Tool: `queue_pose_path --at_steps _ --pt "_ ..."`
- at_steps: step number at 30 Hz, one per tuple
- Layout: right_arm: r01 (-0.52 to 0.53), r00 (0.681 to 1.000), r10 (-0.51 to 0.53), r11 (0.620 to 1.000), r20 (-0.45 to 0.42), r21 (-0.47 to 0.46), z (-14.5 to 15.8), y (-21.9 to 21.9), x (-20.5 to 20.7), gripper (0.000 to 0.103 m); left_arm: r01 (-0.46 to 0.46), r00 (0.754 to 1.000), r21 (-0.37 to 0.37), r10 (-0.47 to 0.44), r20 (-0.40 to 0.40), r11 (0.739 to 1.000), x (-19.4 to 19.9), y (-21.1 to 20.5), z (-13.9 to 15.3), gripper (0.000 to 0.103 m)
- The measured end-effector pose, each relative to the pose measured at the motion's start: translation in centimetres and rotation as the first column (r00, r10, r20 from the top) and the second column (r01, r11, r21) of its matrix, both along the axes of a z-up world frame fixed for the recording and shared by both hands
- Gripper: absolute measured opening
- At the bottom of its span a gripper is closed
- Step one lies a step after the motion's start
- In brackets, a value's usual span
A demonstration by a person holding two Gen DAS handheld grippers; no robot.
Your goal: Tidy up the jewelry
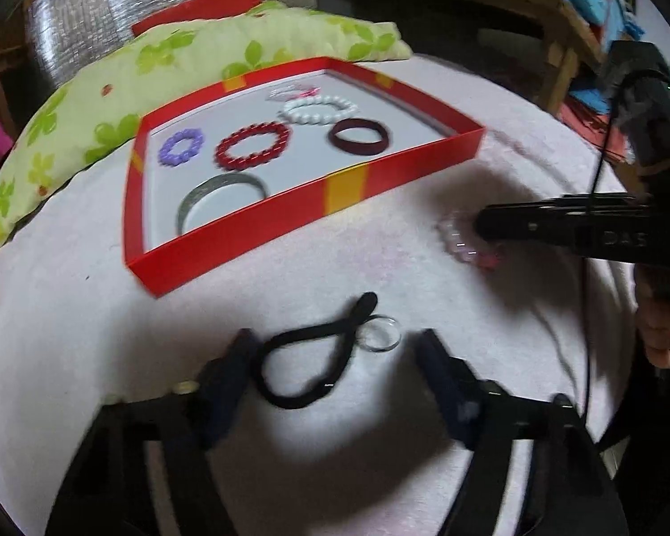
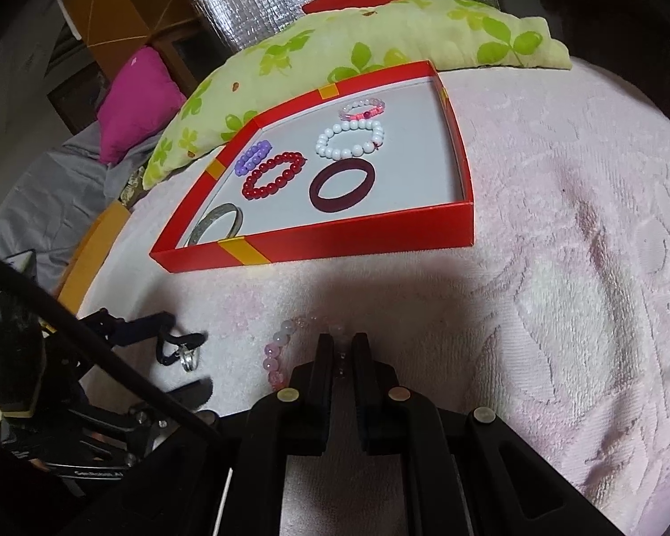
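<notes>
In front of the red box (image 1: 263,241), the black hair tie (image 1: 308,357) lies lengthwise toward it, loose between the left gripper (image 1: 335,353) fingers. The right gripper (image 2: 341,348), tilted down, pinches the pink bead bracelet (image 2: 277,348).

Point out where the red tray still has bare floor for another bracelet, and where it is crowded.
In the red tray, bare floor lies along the right wall, right of the maroon bangle and white bead bracelet. The left half is crowded: purple bracelet, red bead bracelet, grey bangle.
</notes>
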State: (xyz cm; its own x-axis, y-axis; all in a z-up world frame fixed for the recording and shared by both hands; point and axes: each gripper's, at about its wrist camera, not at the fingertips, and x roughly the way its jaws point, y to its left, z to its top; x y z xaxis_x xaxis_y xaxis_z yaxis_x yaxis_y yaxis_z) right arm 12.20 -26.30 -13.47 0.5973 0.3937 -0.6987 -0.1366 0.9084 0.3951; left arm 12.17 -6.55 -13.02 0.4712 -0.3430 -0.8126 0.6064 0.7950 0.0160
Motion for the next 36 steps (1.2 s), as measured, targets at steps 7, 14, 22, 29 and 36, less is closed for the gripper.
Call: queue_pose_path --at_steps 7,14,22,29,36 --pt "-0.018 1.000 0.019 0.999 0.017 -0.043 0.3 0.7 -0.1 0.020 0.024 1.000 -0.034 -0.025 -0.019 0.999 -0.3 0.0 0.3 0.025" --pt "-0.047 0.997 0.058 0.981 0.056 -0.186 0.5 2.4 -0.5 0.021 0.003 1.000 -0.036 -0.004 -0.022 0.999 -0.4 0.3 0.2 0.014" --pt "-0.045 0.995 0.066 0.966 0.075 -0.253 0.7 2.9 -0.8 0.010 -0.040 0.999 -0.054 0.040 -0.012 0.998 -0.7 0.9 0.9 0.012" --pt "-0.041 0.996 0.053 0.984 0.069 -0.172 1.6 1.9 -1.0 0.009 -0.048 0.999 -0.111 0.049 0.011 0.993 -1.0 1.6 2.7 0.011" --pt "-0.017 0.994 0.023 0.998 0.107 -0.063 3.4 0.4 -1.5 0.009 -0.037 0.997 -0.148 0.046 0.060 0.988 -2.0 1.9 4.7 0.011"
